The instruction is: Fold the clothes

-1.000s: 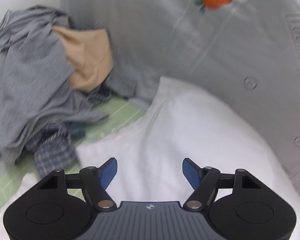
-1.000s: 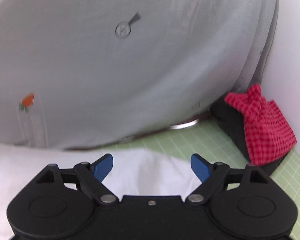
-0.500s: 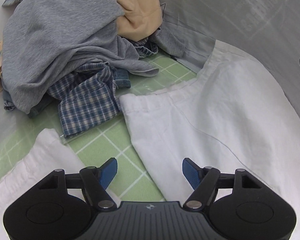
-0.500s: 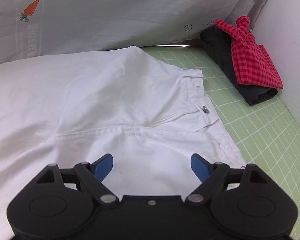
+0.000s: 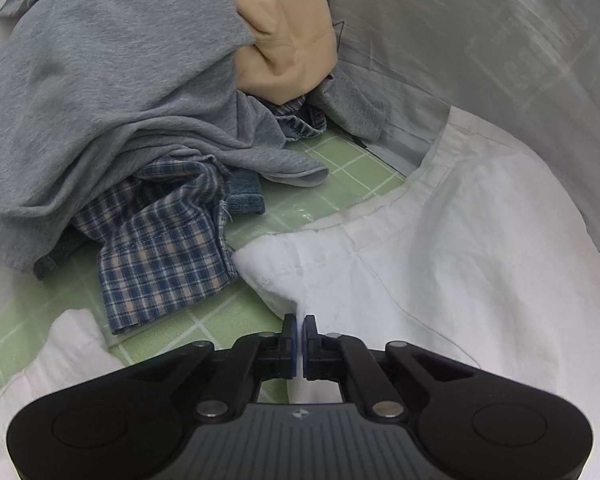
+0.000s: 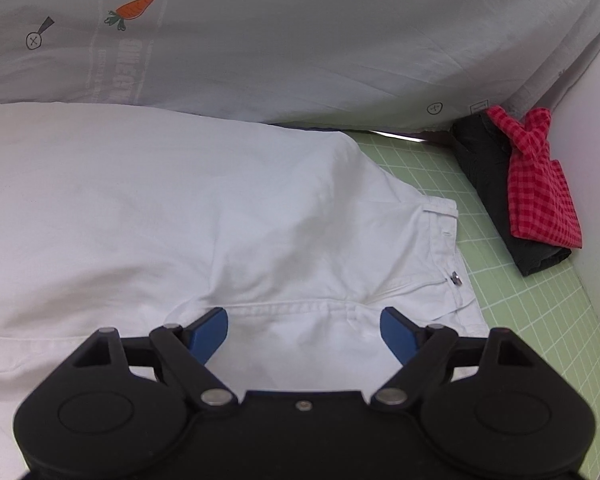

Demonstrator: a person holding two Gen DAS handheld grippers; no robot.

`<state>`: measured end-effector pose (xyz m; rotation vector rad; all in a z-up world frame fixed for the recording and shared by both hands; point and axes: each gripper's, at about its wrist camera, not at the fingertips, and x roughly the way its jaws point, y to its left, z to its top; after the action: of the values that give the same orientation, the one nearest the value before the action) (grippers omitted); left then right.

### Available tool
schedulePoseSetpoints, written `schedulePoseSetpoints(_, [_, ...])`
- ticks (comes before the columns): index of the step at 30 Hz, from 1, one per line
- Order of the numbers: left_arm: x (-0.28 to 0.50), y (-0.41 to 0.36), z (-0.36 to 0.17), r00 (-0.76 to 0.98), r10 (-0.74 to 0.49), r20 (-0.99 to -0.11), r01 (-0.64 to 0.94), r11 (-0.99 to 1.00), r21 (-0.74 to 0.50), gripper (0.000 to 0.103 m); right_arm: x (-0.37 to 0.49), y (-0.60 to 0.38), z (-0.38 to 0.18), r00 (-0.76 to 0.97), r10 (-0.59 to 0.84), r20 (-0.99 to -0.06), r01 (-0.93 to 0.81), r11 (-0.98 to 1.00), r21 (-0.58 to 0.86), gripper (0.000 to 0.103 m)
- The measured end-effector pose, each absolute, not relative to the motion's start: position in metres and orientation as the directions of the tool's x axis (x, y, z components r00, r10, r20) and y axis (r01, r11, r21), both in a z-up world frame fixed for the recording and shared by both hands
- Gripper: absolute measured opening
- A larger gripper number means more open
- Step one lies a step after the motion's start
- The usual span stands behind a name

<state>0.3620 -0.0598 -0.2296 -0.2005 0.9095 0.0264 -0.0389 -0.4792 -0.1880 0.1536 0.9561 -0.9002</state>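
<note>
Left wrist view: left gripper (image 5: 299, 338) clamps white trousers (image 5: 440, 248); right gripper (image 6: 304, 330) gapes above them.

A green cutting mat (image 6: 532, 320) ruled with a pale grid is seen covering the work surface. At three o'clock it is bordered by a plain white wall (image 6: 596, 184). Even, soft light is cast throughout.

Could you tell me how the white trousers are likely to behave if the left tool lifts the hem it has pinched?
The white trousers will probably drape limply: the fabric already puckers at the shut left tool. They look light yet broad, so most cloth would likely drag across the green mat.
</note>
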Motion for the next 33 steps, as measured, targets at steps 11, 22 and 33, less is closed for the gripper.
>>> schedulePoseSetpoints(11, [0.289, -0.01, -0.184, 0.597, -0.129, -0.792, -0.074, 0.974, -0.215, 0.04, -0.073, -0.46, -0.161, 0.33, -0.576, -0.748, 0.779, 0.613, -0.128, 0.084])
schedulePoseSetpoints(22, [0.136, -0.034, -0.16, 0.526, -0.334, -0.782, 0.237, 0.941, -0.242, 0.086, -0.201, -0.416, -0.152, 0.37, -0.545, -0.753, 0.861, 0.506, 0.057, 0.099])
schedulePoseSetpoints(33, [0.031, -0.076, -0.178, 0.406, -0.37, -0.836, 0.363, 0.904, -0.224, 0.086, -0.312, -0.449, -0.184, 0.257, -0.557, -0.79, 0.93, 0.365, 0.045, 0.1])
